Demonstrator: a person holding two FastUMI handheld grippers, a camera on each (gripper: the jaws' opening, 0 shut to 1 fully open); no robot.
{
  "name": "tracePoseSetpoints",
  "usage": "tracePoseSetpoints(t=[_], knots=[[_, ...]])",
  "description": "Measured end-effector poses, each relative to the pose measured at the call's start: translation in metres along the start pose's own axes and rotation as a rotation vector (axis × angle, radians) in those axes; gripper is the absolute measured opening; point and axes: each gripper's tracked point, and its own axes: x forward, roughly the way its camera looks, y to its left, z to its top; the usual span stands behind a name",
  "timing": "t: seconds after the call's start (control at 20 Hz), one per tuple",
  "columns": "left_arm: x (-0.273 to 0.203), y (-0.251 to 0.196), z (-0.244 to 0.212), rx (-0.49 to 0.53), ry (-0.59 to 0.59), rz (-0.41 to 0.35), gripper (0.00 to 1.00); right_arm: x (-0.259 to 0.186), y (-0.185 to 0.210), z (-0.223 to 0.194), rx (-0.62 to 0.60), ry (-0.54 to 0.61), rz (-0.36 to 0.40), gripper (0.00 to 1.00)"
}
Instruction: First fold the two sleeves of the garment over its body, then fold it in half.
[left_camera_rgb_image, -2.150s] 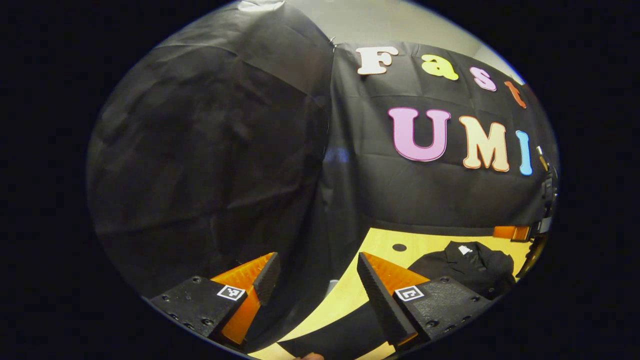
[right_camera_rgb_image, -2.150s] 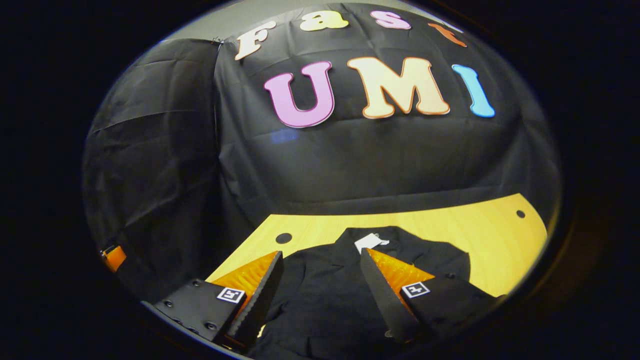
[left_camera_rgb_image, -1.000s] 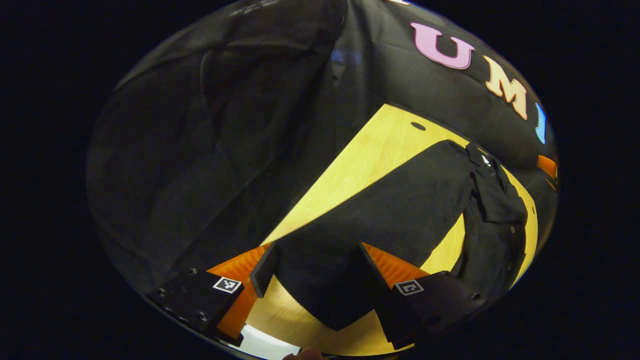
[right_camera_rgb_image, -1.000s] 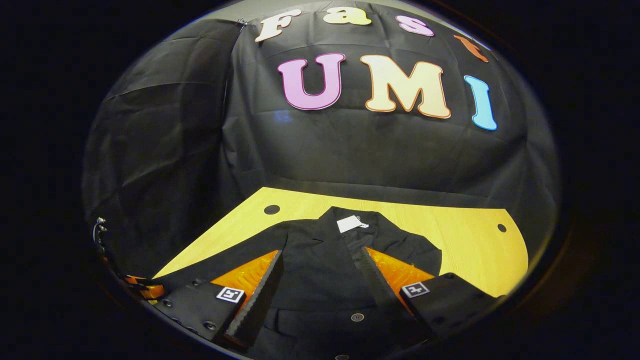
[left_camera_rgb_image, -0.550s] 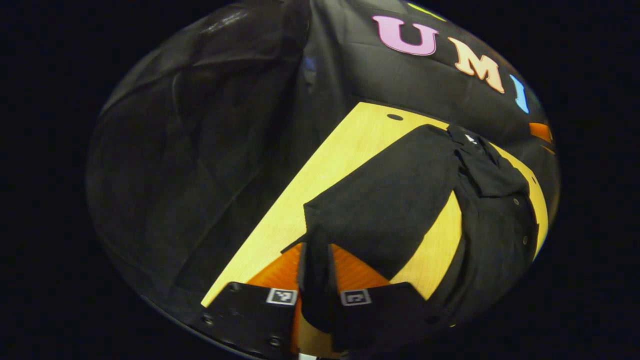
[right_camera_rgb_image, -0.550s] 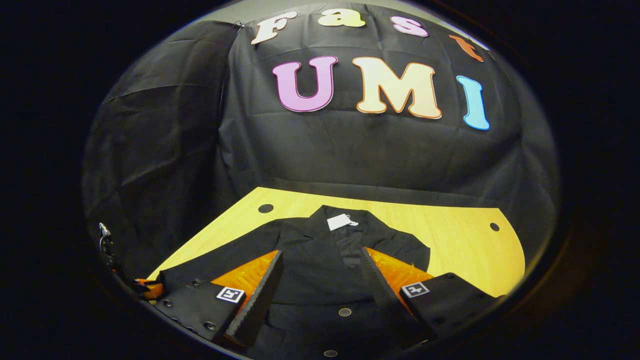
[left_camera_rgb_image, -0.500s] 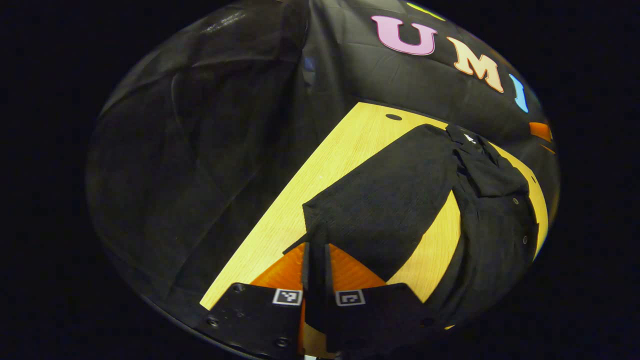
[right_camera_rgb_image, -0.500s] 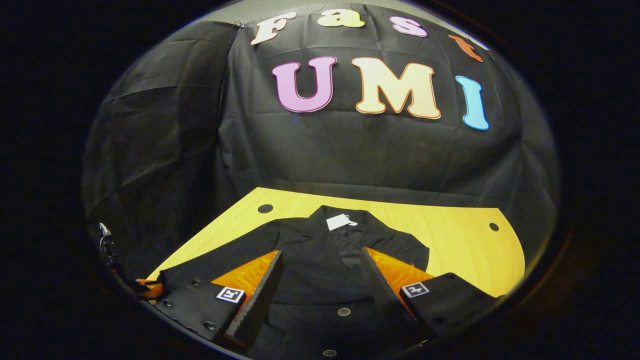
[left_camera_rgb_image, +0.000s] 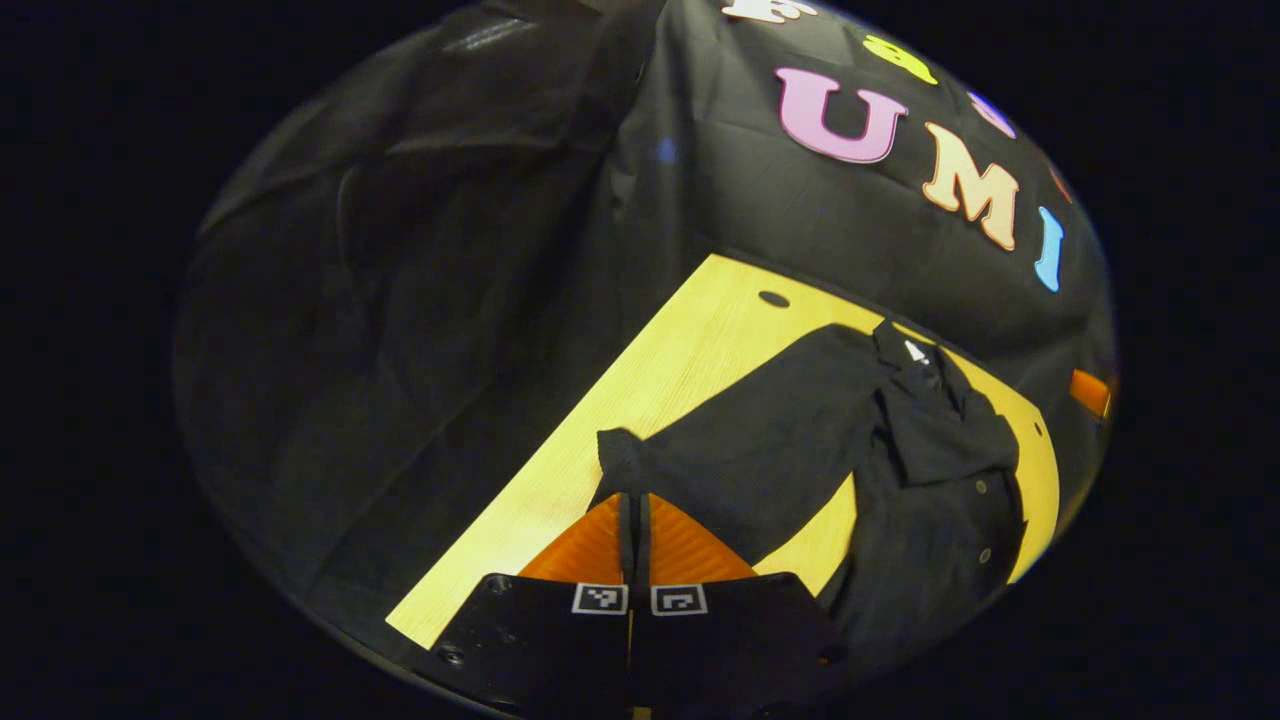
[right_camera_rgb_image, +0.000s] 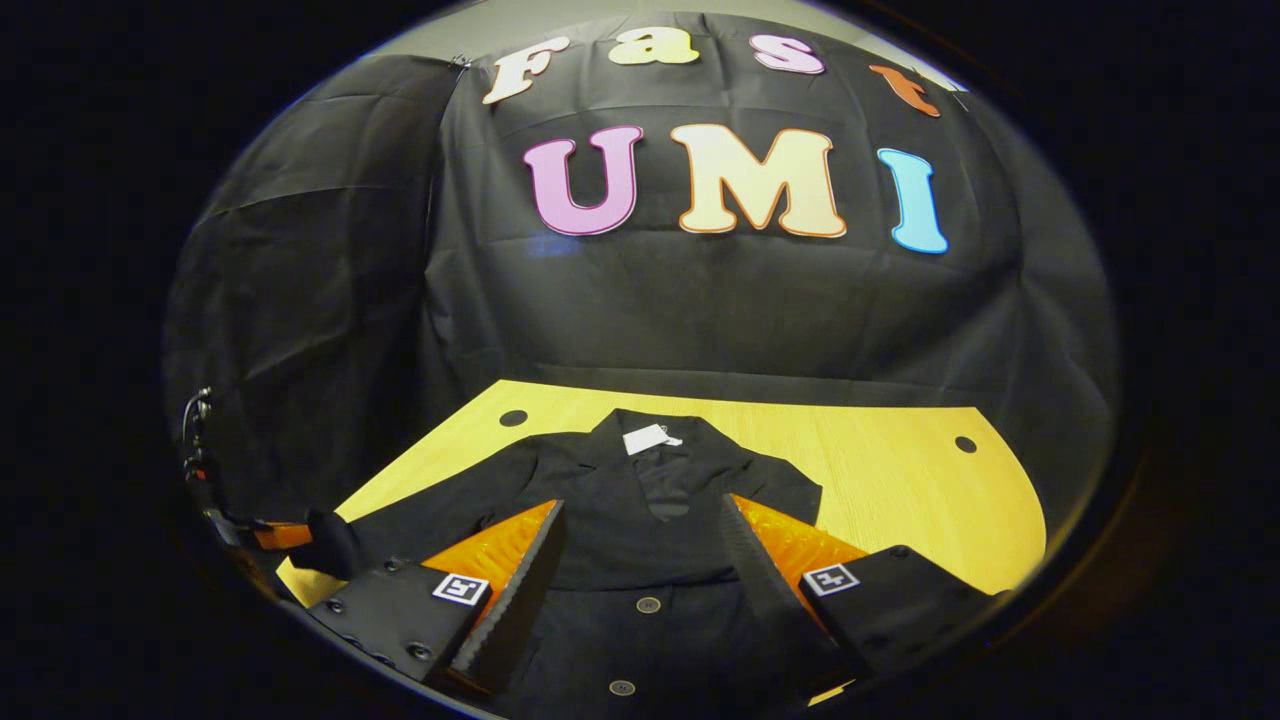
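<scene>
On the table (right_camera_rgb_image: 900, 480) left gripper (left_camera_rgb_image: 632, 515) pinches jacket (right_camera_rgb_image: 640, 530) sleeve cuff (left_camera_rgb_image: 620, 455), right gripper (right_camera_rgb_image: 640, 545) wide open, empty; no folds done yet.

— We see the garment (right_camera_rgb_image: 640, 520) as matt black woven cloth with small glossy buttons (right_camera_rgb_image: 648, 605); what of the tabletop (right_camera_rgb_image: 900, 480)?
— We read it as smooth pale wood with fine grain, lightly sheened. The booth's wall (right_camera_rgb_image: 700, 310) looks like creased, faintly shiny black cloth.
</scene>
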Motion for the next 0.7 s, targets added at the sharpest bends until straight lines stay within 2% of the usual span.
tracePoseSetpoints(t=[0.4,0.7], knots=[[0.001,-0.076,0.074,0.091,-0.141,-0.086,0.0,-0.026,-0.049,-0.014,0.058,-0.022,-0.024,0.98],[0.003,-0.155,0.099,0.144,-0.186,-0.182,0.0,-0.051,-0.097,-0.032,0.118,-0.03,-0.068,0.98]])
